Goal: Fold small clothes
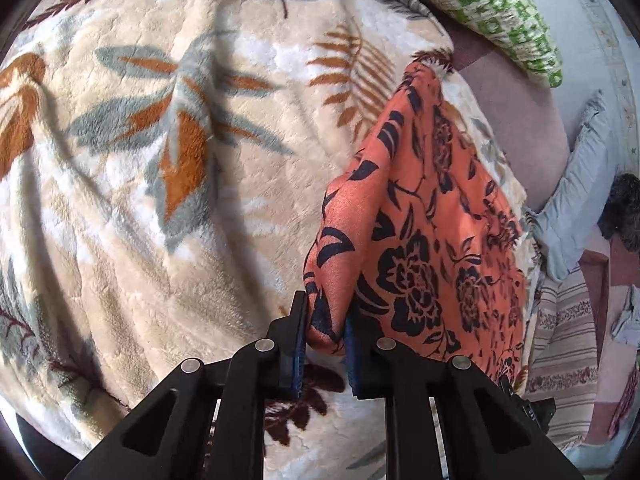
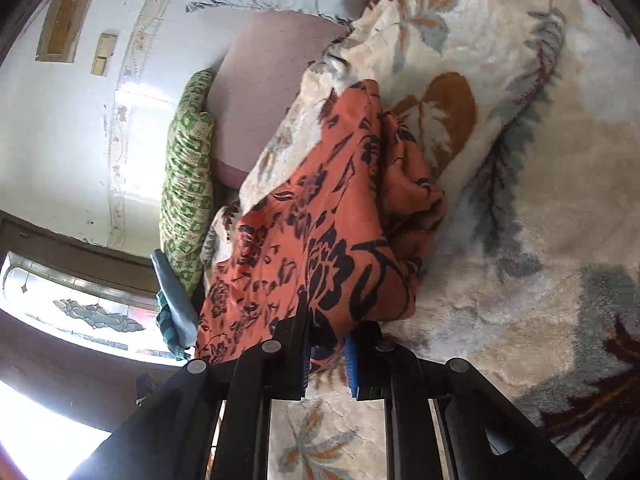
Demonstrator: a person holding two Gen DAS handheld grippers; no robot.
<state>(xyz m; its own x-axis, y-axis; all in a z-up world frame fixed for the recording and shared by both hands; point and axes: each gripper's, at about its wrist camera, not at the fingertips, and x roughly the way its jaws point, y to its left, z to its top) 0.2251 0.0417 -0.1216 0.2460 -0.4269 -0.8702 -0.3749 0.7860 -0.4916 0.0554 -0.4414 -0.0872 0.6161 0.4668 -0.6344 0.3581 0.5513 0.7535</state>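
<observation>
An orange cloth with a dark flower print [image 1: 424,216] hangs over a cream leaf-patterned blanket [image 1: 160,160]. My left gripper [image 1: 326,332] is shut on a bunched edge of the cloth, which stretches away up and to the right. In the right wrist view the same orange cloth [image 2: 320,232] drapes from my right gripper [image 2: 326,340], which is shut on another part of its edge, above the blanket [image 2: 540,200]. The cloth's far end rests on the blanket.
A green and white patterned pillow [image 1: 492,12] lies at the bed's far side, also in the right wrist view [image 2: 188,168]. A grey-blue cloth [image 1: 576,188] and a striped fabric [image 1: 564,352] lie to the right. A wall and window [image 2: 80,308] stand beyond.
</observation>
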